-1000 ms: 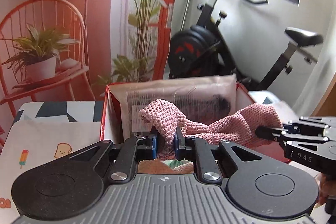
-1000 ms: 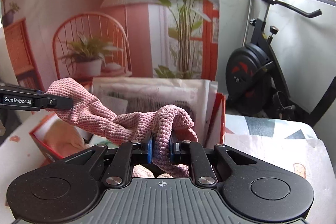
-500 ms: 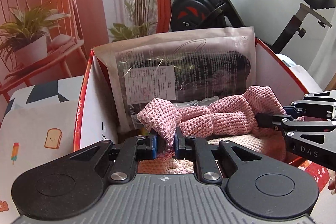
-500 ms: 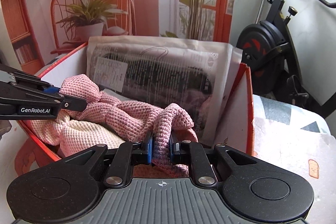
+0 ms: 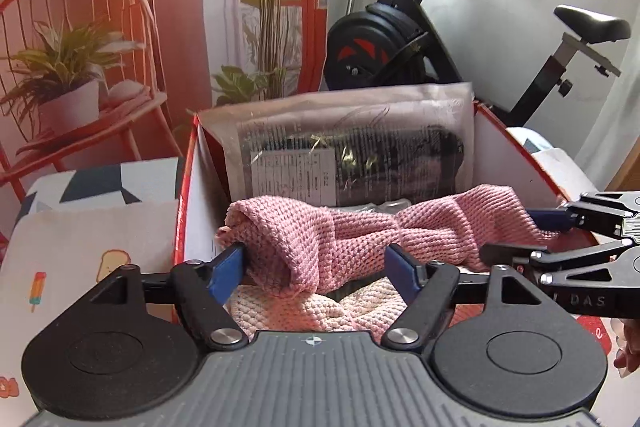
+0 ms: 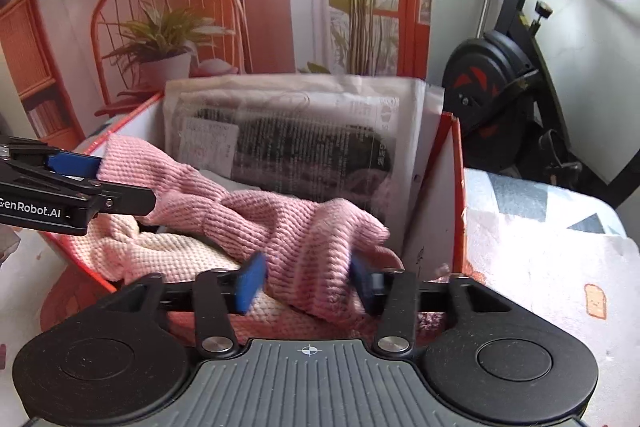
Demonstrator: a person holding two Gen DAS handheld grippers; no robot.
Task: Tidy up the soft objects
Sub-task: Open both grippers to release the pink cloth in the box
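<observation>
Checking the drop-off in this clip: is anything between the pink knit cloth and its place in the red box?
Nothing visible. The pink knit cloth already lies in the red box, on a paler knit piece, before a plastic-wrapped package. Both tongs are open around its ends.

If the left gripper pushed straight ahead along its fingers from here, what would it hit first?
Most likely the pink knitted cloth, lying between the open fingers of the left gripper. Behind it stands the plastic-wrapped package in the red box; depth is uncertain.

Rough pink knit cloth (image 5: 360,231), glossy plastic pkg (image 5: 352,151), matt cardboard box (image 5: 508,163)
</observation>
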